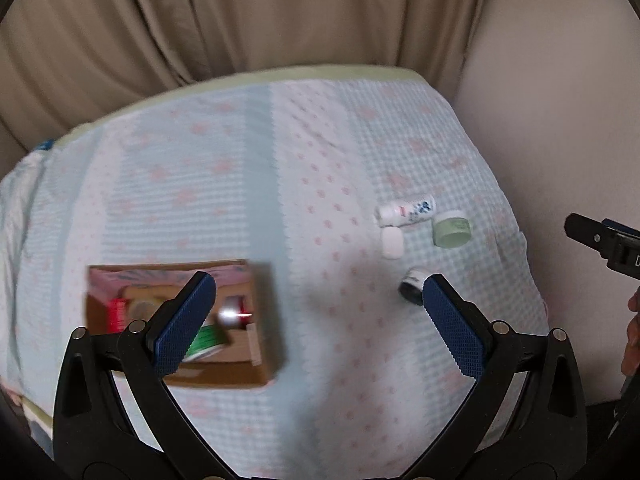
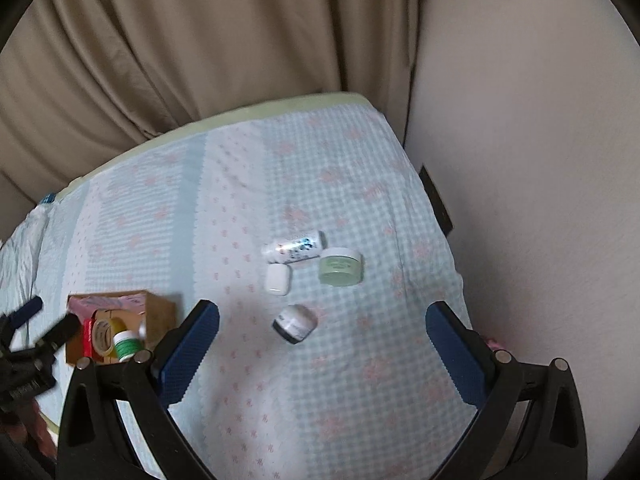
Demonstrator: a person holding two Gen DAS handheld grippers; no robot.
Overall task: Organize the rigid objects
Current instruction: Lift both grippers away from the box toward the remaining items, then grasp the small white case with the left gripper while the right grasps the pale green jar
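Note:
A brown cardboard box (image 1: 256, 356) (image 2: 160, 312) sits on the bed at the left, holding a red item (image 1: 117, 314), a tape roll (image 2: 105, 334), a green-labelled bottle (image 2: 127, 345) and a silver can (image 1: 231, 312). To the right lie a white patterned bottle (image 1: 408, 210) (image 2: 294, 246), a white case (image 1: 391, 242) (image 2: 277, 277), a green jar (image 1: 452, 229) (image 2: 340, 266) and a small dark-capped jar (image 1: 412, 286) (image 2: 295, 323). My left gripper (image 1: 318, 292) hangs open above the box and bed. My right gripper (image 2: 322, 318) is open over the dark-capped jar.
The bed wears a pale blue checked cover with pink marks (image 1: 304, 184) (image 2: 248, 208). Beige curtains (image 1: 200, 20) hang behind it and a plain wall (image 2: 540, 200) runs along its right side. A dark plate (image 2: 438, 200) is on that wall. A hand (image 1: 632, 328) shows at the right.

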